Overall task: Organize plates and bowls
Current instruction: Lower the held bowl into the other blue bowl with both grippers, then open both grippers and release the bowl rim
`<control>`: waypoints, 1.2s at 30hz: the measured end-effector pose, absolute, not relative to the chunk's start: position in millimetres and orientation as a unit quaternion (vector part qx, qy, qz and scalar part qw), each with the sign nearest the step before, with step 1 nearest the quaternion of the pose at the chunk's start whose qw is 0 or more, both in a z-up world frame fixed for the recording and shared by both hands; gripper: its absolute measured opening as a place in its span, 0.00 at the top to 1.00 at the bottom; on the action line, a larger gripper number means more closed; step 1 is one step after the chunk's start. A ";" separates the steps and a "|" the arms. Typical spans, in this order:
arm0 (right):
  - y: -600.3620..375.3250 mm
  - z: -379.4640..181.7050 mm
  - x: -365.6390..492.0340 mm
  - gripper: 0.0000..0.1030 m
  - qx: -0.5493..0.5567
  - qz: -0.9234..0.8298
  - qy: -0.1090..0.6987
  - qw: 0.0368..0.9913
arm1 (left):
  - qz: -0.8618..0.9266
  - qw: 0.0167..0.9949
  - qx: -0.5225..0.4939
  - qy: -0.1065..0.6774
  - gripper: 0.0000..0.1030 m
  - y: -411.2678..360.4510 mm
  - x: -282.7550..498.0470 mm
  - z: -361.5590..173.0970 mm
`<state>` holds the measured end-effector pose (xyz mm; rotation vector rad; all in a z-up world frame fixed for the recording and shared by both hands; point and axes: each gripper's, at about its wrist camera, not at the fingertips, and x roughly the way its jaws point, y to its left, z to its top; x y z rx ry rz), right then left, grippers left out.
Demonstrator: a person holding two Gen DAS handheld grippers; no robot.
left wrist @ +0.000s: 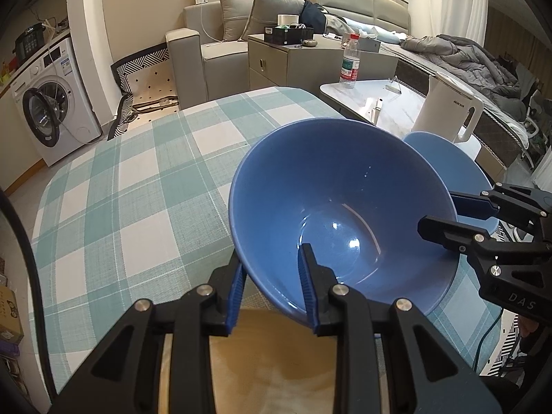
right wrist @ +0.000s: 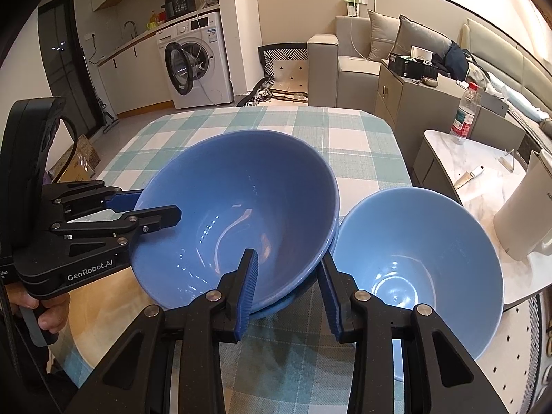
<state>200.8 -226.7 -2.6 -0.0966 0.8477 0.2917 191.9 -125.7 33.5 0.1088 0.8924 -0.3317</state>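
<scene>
A large blue bowl (left wrist: 338, 189) (right wrist: 241, 186) sits tilted over the checked tablecloth (left wrist: 138, 172) (right wrist: 362, 145). In the right wrist view a second blue rim shows under it, as if it were nested in another bowl. My left gripper (left wrist: 272, 258) (right wrist: 157, 203) is shut on its rim, one finger inside and one outside. My right gripper (right wrist: 289, 257) (left wrist: 438, 212) is shut on the opposite rim in the same way. A smaller, lighter blue bowl (right wrist: 414, 241) (left wrist: 438, 151) stands upright just right of the large one, touching or nearly touching it.
A white kettle (left wrist: 445, 107) (right wrist: 524, 214) and a water bottle (left wrist: 350, 62) (right wrist: 465, 114) stand on a marble side table (right wrist: 465, 165) to the right. A person's hand (right wrist: 51, 314) holds the left gripper's handle. Bare cloth stretches left and behind the bowls.
</scene>
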 end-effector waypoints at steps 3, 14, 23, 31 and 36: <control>-226.7 -2.5 200.9 0.64 -0.048 0.141 0.410 0.900 | -0.159 0.887 0.054 0.429 0.72 -125.6 192.1 33.4; -226.2 -4.8 202.3 0.61 -0.050 0.140 0.409 0.901 | -0.162 0.886 0.064 0.430 0.66 -128.7 191.3 32.7; -227.1 -5.4 202.0 0.56 -0.046 0.144 0.408 0.900 | -0.166 0.884 0.061 0.433 0.59 -128.7 191.7 32.5; -231.0 -6.1 201.9 0.49 -0.041 0.143 0.405 0.902 | -0.165 0.882 0.053 0.439 0.50 -128.2 191.4 33.3; -236.0 -3.7 200.2 0.35 -0.032 0.141 0.400 0.905 | -0.164 0.883 0.050 0.436 0.45 -127.7 190.2 35.8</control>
